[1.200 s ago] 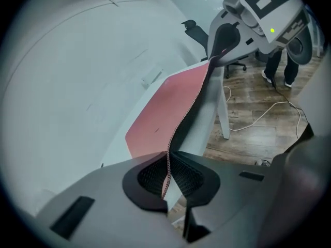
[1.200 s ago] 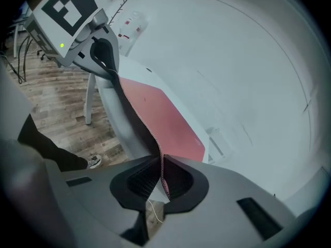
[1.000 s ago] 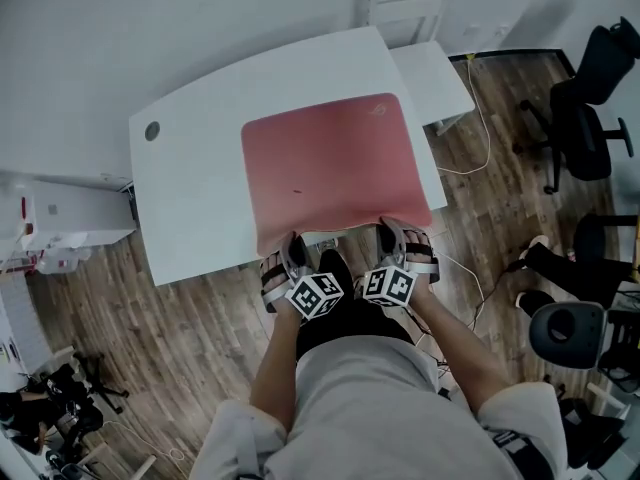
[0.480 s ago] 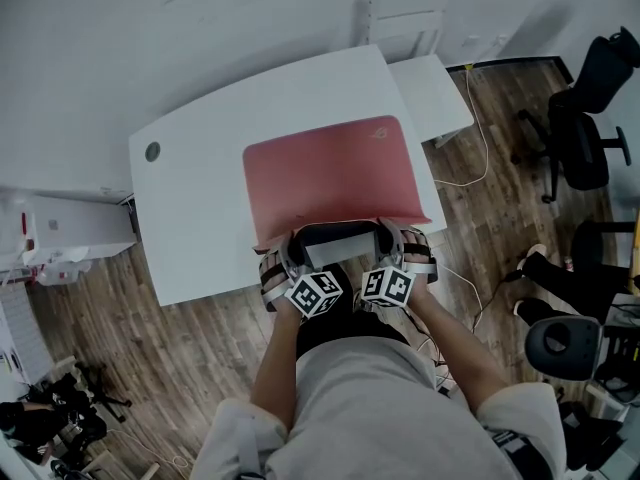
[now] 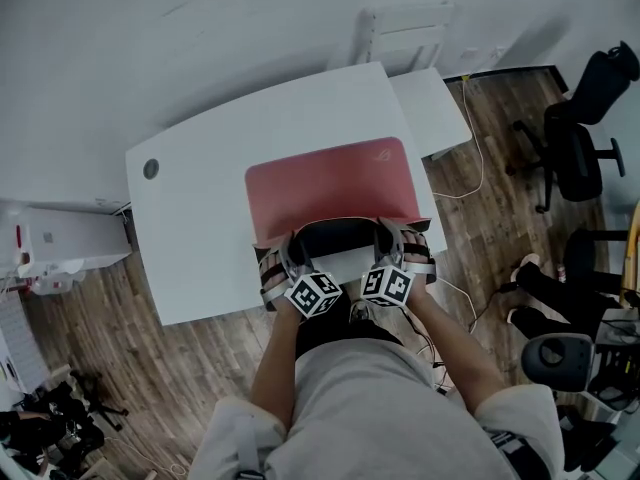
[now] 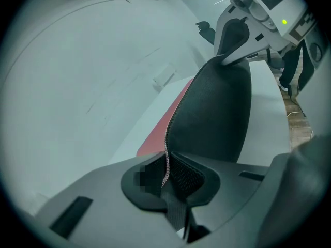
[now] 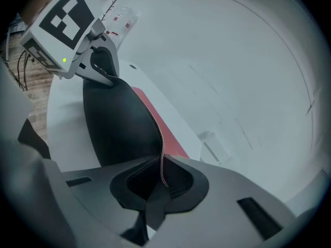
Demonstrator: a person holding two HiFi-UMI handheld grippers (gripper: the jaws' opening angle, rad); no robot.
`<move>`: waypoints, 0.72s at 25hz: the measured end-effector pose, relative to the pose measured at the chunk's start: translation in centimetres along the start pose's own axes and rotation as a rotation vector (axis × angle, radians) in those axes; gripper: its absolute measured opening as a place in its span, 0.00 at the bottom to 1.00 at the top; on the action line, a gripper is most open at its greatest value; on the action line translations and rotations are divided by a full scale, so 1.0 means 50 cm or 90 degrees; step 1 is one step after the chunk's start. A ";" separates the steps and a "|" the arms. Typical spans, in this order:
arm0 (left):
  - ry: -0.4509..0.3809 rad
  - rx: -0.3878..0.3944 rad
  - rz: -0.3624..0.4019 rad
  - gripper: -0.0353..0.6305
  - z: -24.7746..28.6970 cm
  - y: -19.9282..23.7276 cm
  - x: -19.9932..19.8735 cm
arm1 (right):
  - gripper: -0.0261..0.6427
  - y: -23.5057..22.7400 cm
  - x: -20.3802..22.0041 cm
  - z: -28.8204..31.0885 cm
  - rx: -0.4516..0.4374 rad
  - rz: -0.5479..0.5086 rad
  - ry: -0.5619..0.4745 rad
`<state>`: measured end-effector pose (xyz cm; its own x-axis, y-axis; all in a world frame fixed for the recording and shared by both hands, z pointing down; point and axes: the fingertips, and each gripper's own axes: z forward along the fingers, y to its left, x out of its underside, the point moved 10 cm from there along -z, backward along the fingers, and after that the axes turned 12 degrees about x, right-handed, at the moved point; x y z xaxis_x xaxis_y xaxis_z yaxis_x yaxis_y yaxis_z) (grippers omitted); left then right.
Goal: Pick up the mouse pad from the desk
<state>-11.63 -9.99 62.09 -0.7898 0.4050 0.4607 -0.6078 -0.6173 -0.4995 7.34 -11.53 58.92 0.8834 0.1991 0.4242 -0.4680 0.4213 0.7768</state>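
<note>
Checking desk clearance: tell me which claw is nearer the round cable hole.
Left. The left claw, shut on the mouse pad, sits closer to the cable hole near the far left corner of the desk; the right claw, clamped on the same pad, lies farther right.

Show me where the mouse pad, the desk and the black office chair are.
mouse pad [image 5: 330,183]: head view, on its flat pink top side.
desk [image 5: 195,238]: head view, on the bare white top left of the pad.
office chair [image 5: 575,146]: head view, on its dark seat.
</note>
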 end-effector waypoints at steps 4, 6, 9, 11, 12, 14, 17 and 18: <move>-0.010 0.003 -0.002 0.10 0.016 0.029 -0.011 | 0.12 -0.016 -0.017 0.021 0.005 -0.003 0.008; -0.017 0.006 -0.002 0.10 0.026 0.040 -0.020 | 0.12 -0.025 -0.019 0.033 0.007 -0.005 0.012; -0.024 0.011 0.001 0.10 0.048 0.051 -0.035 | 0.12 -0.037 -0.017 0.057 0.013 -0.004 0.017; -0.025 0.012 0.000 0.10 0.063 0.063 -0.041 | 0.12 -0.044 -0.022 0.077 0.015 -0.002 0.020; -0.026 0.012 -0.001 0.10 0.068 0.070 -0.043 | 0.12 -0.047 -0.027 0.085 0.016 -0.001 0.022; -0.030 0.015 -0.003 0.10 0.077 0.083 -0.049 | 0.12 -0.056 -0.034 0.099 0.019 0.000 0.024; -0.038 0.019 -0.006 0.10 0.090 0.103 -0.057 | 0.12 -0.069 -0.044 0.118 0.027 0.003 0.028; -0.041 0.020 -0.007 0.10 0.093 0.111 -0.060 | 0.12 -0.072 -0.049 0.124 0.030 0.004 0.030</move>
<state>-12.28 -17.78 61.36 -0.7760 0.3676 0.5126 -0.6122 -0.6346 -0.4717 6.71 -19.02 57.95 0.8798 0.2440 0.4080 -0.4737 0.3784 0.7952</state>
